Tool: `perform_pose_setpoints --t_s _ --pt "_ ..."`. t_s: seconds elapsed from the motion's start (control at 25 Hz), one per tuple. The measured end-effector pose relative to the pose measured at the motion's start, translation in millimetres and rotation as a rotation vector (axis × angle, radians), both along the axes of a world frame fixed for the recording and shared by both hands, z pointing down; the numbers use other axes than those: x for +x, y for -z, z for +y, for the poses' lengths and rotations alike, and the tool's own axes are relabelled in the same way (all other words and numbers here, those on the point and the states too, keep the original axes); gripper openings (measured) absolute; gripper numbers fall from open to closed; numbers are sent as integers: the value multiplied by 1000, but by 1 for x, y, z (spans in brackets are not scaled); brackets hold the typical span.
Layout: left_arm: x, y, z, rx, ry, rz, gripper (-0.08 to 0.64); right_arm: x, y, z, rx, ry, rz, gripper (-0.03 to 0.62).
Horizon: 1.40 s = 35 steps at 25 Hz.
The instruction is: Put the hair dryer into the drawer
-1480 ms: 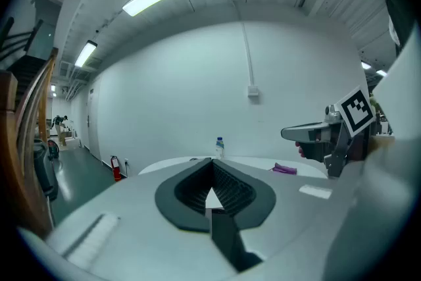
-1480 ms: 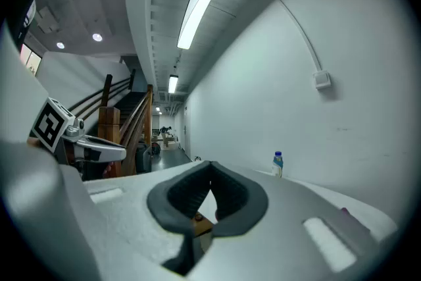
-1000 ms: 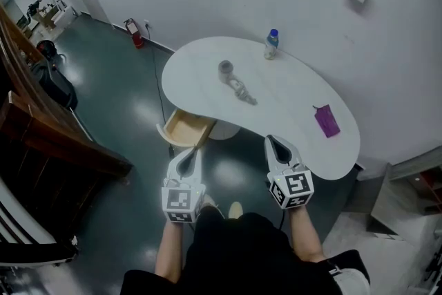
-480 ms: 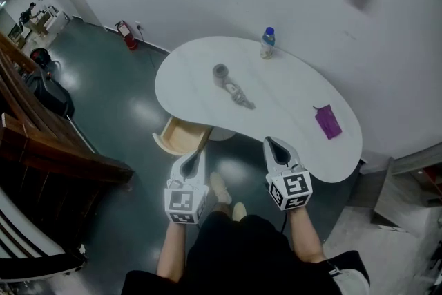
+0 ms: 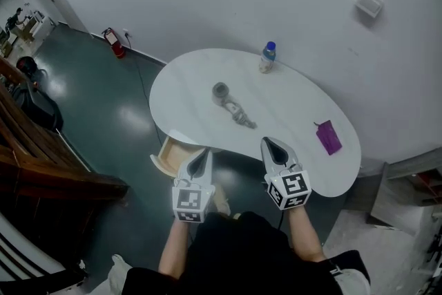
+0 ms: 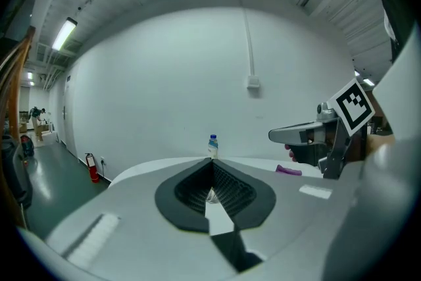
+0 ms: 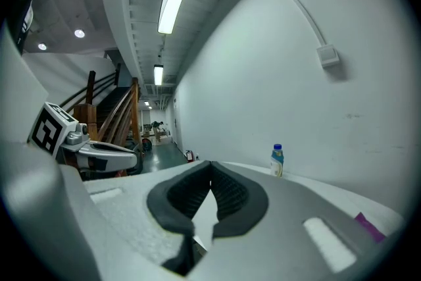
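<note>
Label on the blue-capped plastic bottle (image 5: 266, 56) too small to read. Grey hair dryer (image 5: 231, 104) lies centrally on the white curved table (image 5: 297, 90), well apart from the open pale wooden drawer (image 5: 166, 154) under its near left edge. Left gripper (image 5: 203, 151) and right gripper (image 5: 266, 141): jaws closed, nothing held. Both have advanced toward the table since a second ago
</note>
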<state>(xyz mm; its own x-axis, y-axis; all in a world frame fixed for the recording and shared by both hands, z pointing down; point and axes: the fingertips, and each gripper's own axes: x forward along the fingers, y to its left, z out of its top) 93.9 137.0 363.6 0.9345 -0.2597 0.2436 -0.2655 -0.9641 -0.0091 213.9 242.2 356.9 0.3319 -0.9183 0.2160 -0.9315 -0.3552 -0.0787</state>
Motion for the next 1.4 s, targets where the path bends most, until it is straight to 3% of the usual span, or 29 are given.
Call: perform_pose_setpoints --t_s 0.36,0.76,1.4 --pt "25 -22 -65 -57 -35 4 8 21 -12 -71 -48 -19 -5 3" --pt "44 -52 -100 -134 -38 -15 8 44 -47 -110 -114 -23 -38 3" --pt "91 -115 -128 -204 96 -110 8 95 -125 -167 -238 165 -123 3"
